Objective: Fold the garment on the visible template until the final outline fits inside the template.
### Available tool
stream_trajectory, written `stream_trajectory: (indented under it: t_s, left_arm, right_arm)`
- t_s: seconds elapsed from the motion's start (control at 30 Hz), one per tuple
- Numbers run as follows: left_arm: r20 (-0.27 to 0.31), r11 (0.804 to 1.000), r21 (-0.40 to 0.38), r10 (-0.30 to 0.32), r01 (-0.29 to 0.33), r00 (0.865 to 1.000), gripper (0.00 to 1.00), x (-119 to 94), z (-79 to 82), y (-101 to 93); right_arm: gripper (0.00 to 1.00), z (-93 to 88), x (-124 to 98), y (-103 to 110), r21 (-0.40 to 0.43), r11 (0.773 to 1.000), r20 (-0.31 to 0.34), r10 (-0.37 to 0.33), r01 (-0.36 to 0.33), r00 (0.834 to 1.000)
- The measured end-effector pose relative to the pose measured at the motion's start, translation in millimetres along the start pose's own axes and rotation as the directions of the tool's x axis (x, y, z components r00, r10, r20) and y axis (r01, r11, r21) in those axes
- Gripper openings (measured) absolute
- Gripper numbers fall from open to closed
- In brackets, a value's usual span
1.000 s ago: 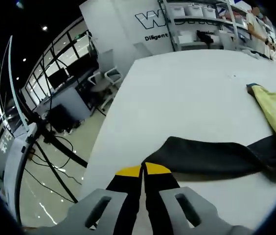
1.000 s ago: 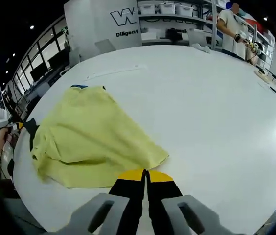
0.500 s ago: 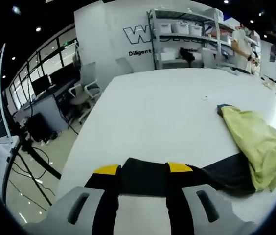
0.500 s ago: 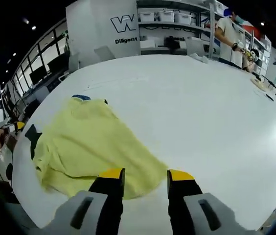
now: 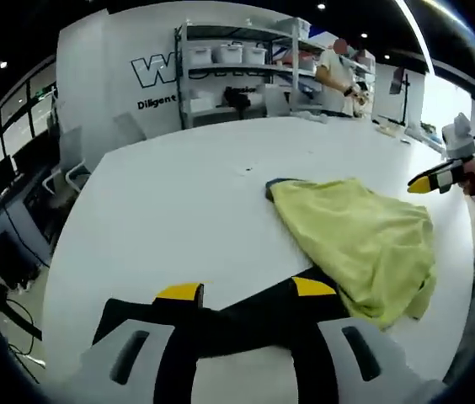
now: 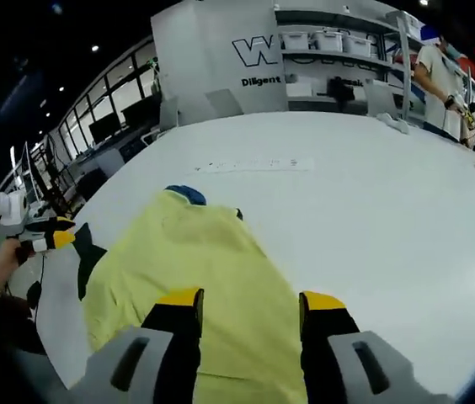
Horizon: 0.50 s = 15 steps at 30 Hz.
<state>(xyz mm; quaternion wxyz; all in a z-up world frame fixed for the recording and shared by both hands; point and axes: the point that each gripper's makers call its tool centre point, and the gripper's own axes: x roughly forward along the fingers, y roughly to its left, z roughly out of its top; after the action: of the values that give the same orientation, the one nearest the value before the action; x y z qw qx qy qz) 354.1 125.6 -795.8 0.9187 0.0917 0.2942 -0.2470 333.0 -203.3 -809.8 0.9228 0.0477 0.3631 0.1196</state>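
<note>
A yellow garment [image 5: 355, 240] with a black sleeve [image 5: 246, 324] lies crumpled on the white table [image 5: 170, 194]. My left gripper [image 5: 246, 290] stands open just above the black sleeve, with nothing between its fingers. In the right gripper view the yellow garment [image 6: 204, 269] spreads beneath my right gripper [image 6: 250, 299], which is open and empty over the cloth. A blue collar [image 6: 185, 194] shows at the garment's far end, and the black sleeve [image 6: 86, 252] sticks out at the left. The right gripper [image 5: 440, 175] also appears in a hand at the far right.
A thin pale strip [image 6: 254, 166] lies on the table [image 6: 372, 202] beyond the garment. The left gripper [image 6: 48, 236] sits in a hand at the table's left edge. Shelves with boxes [image 5: 229, 63] and a standing person [image 6: 435, 71] are behind the table.
Both grippers were shut a second ago, the left at the black sleeve and the right at the yellow hem; both opened and let go. Both cameras have swung toward the garment.
</note>
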Motion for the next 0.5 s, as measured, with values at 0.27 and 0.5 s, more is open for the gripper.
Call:
stream_trajectory:
  t_s: [0.27,0.5]
  left_arm:
    - [-0.024,0.998,0.036,-0.041,0.042,0.999,0.57,25,-2.3,-18.1]
    - [-0.091,0.994,0.081,-0.071,0.078,0.993,0.55,42,-18.1,-29.2]
  right_arm:
    - [0.51,16.6,38,16,-0.011,0.995,0.047,0.104,-0.104,0.993]
    - [0.54,30.7,65,22,-0.037,0.989,0.067,0.144,-0.142,0.987]
